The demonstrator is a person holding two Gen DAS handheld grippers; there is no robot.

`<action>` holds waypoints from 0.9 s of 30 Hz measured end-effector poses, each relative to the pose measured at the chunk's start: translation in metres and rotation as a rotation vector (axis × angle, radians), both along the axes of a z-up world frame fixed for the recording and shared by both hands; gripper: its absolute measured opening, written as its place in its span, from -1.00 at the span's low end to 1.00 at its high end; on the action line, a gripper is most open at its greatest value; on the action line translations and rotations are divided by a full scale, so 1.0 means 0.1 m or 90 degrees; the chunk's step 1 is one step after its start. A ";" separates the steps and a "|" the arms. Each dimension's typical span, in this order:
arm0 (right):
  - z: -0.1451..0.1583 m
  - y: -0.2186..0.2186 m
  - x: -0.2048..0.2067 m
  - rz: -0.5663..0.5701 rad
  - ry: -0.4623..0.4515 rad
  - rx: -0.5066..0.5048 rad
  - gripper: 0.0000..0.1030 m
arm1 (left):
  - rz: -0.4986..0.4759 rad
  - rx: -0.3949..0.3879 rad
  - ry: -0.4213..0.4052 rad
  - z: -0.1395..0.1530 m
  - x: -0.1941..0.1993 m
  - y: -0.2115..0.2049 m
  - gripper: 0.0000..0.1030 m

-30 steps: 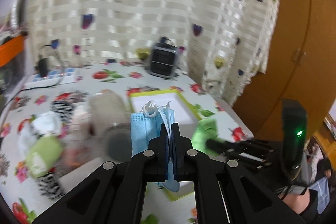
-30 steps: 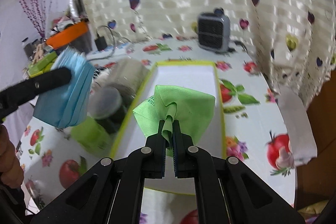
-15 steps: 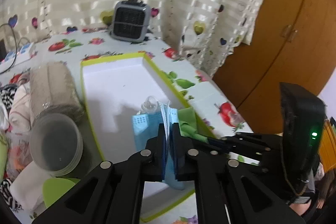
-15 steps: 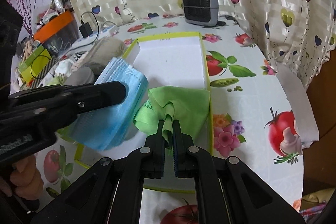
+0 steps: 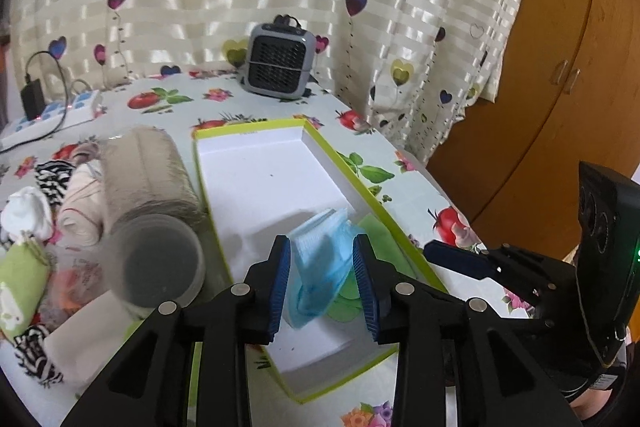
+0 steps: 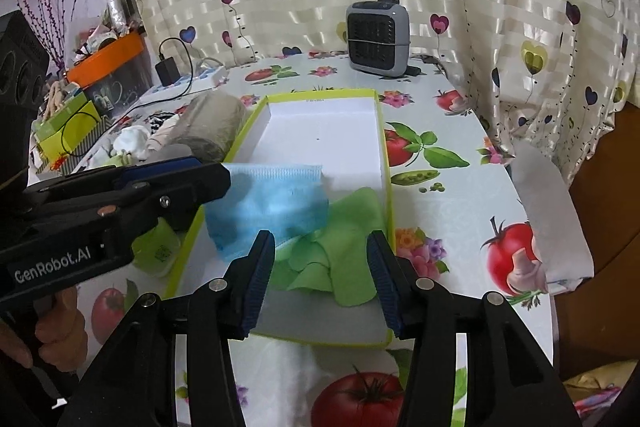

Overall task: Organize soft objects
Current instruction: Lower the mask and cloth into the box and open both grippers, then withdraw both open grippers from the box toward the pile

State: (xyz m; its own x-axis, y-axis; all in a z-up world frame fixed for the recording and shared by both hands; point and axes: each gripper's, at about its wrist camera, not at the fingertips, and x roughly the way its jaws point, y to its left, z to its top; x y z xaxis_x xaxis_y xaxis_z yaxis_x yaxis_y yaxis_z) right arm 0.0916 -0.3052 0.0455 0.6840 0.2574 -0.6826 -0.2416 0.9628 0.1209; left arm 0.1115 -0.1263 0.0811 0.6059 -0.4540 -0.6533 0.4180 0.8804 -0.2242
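Observation:
A shallow white box with a lime-green rim (image 5: 256,127) (image 6: 320,92) lies on the fruit-print tablecloth. A stack of blue face masks (image 5: 320,267) (image 6: 276,203) rests in its near end, fanned out and slack. It sits between the pads of my left gripper (image 5: 321,259) (image 6: 208,179), whose jaws are opening. Beside the masks a green cloth (image 6: 340,247) (image 5: 380,235) lies crumpled on the box floor. My right gripper (image 6: 320,247) (image 5: 440,251) stands over the cloth, its jaws opening wide and clear of it.
Left of the box lie a rolled beige towel (image 5: 148,175), a clear round tub (image 5: 160,263), rolled socks and small cloths (image 5: 28,211). A grey fan heater (image 6: 378,39) and a power strip (image 5: 52,115) stand at the back. The table edge and a wooden door (image 5: 560,67) are on the right.
Both grippers, shut a second ago on the masks and the green cloth, have spread their jaws. Masks and cloth now lie in the box's near end. The left gripper has come down.

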 end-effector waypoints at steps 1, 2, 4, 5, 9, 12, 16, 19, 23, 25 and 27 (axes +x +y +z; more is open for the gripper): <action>0.01 0.01 -0.02 0.002 -0.002 0.001 -0.05 | 0.003 -0.001 -0.003 0.02 -0.02 0.02 -0.40; 0.03 0.02 -0.06 0.005 -0.006 0.001 -0.05 | 0.009 0.001 -0.008 0.03 -0.05 0.03 -0.39; 0.05 0.03 -0.12 0.007 -0.012 0.001 -0.05 | 0.022 0.006 -0.016 0.06 -0.11 0.08 -0.39; 0.07 0.04 -0.15 0.009 -0.016 0.002 -0.05 | 0.029 0.006 -0.019 0.07 -0.15 0.11 -0.39; 0.08 0.06 -0.25 0.010 -0.027 0.003 -0.05 | 0.053 0.006 -0.039 0.10 -0.30 0.20 -0.40; 0.05 0.07 -0.30 0.015 -0.022 0.006 -0.05 | 0.064 0.008 -0.050 0.13 -0.42 0.27 -0.39; 0.05 0.09 -0.35 0.022 -0.022 0.009 -0.05 | 0.078 0.008 -0.066 0.18 -0.57 0.36 -0.39; 0.07 0.11 -0.40 0.030 -0.030 0.012 -0.05 | 0.088 0.002 -0.074 0.22 -0.66 0.44 -0.39; 0.12 0.18 -0.45 0.047 -0.042 0.017 -0.05 | 0.116 -0.006 -0.077 0.22 -0.75 0.61 -0.39; 0.14 0.24 -0.48 0.058 -0.049 0.019 -0.05 | 0.132 -0.003 -0.078 0.21 -0.78 0.68 -0.39; 0.16 0.29 -0.49 0.069 -0.051 0.018 -0.05 | 0.150 0.006 -0.084 0.20 -0.82 0.76 -0.39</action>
